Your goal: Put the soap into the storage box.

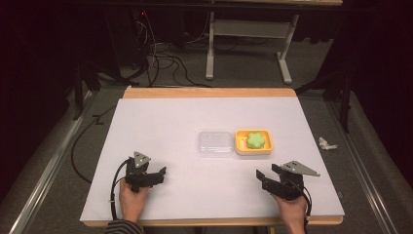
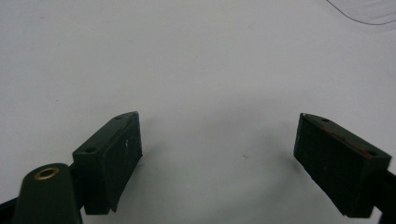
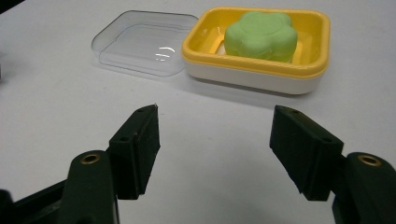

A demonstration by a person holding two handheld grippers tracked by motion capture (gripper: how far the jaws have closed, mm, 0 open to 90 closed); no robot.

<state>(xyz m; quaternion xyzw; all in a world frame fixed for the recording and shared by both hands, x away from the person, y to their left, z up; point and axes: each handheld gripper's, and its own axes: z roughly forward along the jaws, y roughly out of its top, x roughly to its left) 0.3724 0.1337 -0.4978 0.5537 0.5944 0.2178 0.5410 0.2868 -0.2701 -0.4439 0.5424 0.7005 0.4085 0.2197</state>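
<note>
Soap dish [image 1: 253,142] sits right of table [image 1: 146,117] centre, nearer near edge than far; clear lid [image 1: 215,143] off, touching dish's left side, so soap reachable from above

Right gripper [image 3: 215,135] faces dish, jaws apart, nothing grasped; left gripper [image 2: 219,144] released over bare table near near-left corner

Green flower-shaped soap [image 3: 261,35] lies in yellow tray on white base

clear lid [image 2: 369,11] cut off by frame edge
</note>
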